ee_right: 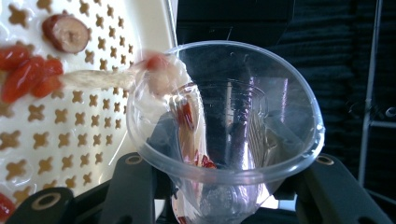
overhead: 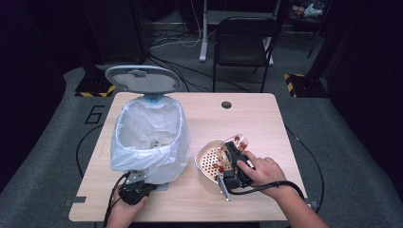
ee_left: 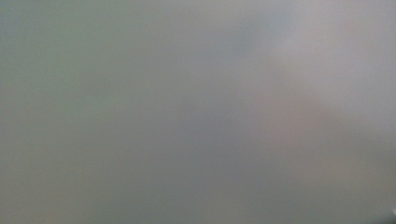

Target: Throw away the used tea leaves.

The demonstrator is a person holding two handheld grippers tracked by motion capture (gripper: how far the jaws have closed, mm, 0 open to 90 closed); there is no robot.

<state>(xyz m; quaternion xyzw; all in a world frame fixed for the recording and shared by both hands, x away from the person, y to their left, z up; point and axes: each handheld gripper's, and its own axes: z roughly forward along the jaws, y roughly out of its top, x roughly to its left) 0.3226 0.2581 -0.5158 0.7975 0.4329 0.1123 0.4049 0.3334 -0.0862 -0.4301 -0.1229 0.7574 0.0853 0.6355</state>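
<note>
- Two hand-held grippers are at work on the pale wooden counter (overhead: 247,118): the left hand-held gripper (overhead: 134,186) sits at the near foot of the white bin lined with a translucent plastic bag (overhead: 148,137), and the right hand-held gripper (overhead: 231,164) lies over the cream perforated strainer basket (overhead: 209,159).
- Right hand-held gripper: its jaws are clenched on a clear plastic cup (ee_right: 224,135), one black jaw on either side of the cup's wall just below the rim. The cup lies tipped, mouth toward the camera, right ahead of the gripper.
- Inside the cup, red bits and a pale wet smear (ee_right: 184,116) cling to the wall; more red pieces and a round slice (ee_right: 65,32) lie on the strainer basket, just beside the cup's rim on the gripper's left.
- Left hand-held gripper: clenched shut — its own camera gives a grey blur, seemingly pressed against the bag. Whether it pinches the bag or the bin's base I cannot tell.
- Step in hand, as I judge it: emptying the cup's leftovers onto the strainer basket, with the bin steadied and its grey lid (overhead: 142,78) standing open behind.
- Next move likely calls for tipping or shaking the cup further so the stuck residue drops out, then carrying it across to the bin's open mouth — keeping the grip firm, since the thin wall may flex or slip.
</note>
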